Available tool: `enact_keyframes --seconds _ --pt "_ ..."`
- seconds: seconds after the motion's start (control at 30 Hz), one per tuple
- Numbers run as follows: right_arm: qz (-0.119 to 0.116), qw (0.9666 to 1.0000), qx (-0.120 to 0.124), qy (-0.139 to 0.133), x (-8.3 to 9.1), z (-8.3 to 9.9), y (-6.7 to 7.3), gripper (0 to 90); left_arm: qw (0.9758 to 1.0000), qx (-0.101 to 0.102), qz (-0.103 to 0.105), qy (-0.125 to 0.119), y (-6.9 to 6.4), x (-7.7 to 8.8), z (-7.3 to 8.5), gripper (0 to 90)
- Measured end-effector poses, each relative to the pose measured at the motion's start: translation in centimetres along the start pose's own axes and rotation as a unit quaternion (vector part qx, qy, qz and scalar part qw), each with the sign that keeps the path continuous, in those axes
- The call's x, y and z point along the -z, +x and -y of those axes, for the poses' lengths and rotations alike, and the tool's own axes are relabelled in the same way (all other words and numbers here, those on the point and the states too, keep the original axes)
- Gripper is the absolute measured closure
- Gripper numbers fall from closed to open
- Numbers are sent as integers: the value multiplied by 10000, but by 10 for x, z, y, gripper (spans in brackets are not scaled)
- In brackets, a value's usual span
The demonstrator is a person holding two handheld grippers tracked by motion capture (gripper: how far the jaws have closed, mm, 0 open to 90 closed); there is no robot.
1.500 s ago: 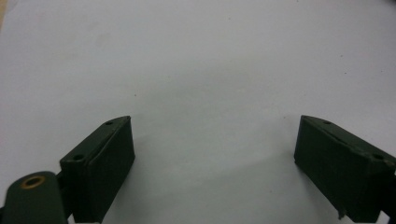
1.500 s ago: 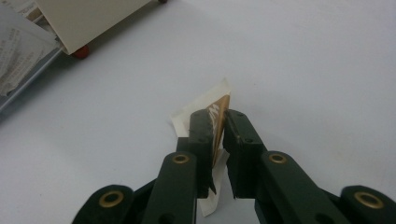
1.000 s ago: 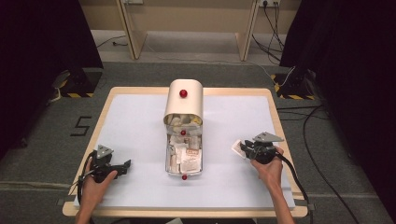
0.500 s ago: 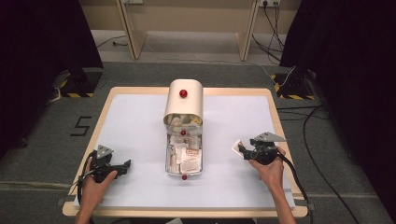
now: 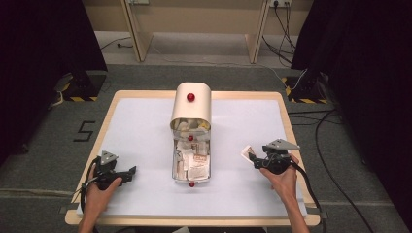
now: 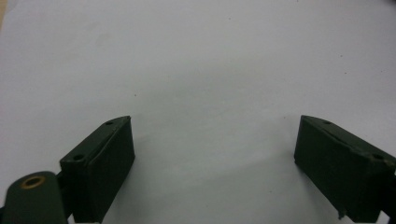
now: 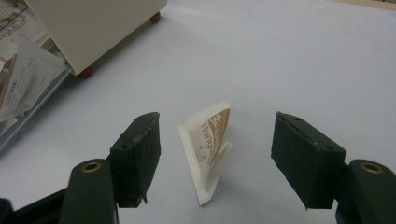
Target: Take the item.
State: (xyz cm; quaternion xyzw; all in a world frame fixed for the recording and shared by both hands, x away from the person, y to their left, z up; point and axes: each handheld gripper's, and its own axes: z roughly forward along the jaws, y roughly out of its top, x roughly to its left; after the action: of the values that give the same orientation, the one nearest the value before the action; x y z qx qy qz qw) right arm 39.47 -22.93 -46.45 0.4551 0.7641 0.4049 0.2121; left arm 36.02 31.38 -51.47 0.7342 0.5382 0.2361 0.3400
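Right tool: jaws held apart, nothing clamped.
Sachet: stood on edge on the tabletop, between the right tool's jaws, touching neither; seen right of the drawer box.
Long axis: run roughly along the jaws' reach, flat faces turned toward the pads.
Left tool: jaws apart, empty, well away from the sachet.
Nearer hand: the right is judged nearer.

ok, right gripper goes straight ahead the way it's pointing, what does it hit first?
Probably the small packet lying between the open right gripper jaws, just ahead. Depth is unclear, but nothing sits nearer.
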Motion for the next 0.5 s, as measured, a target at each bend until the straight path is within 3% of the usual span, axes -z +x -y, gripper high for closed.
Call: enact_keyframes --seconds 0.5 --pt "-1 10000 65 -7 12 4 2 300 10000 1 1 -2 0 0 0 113"
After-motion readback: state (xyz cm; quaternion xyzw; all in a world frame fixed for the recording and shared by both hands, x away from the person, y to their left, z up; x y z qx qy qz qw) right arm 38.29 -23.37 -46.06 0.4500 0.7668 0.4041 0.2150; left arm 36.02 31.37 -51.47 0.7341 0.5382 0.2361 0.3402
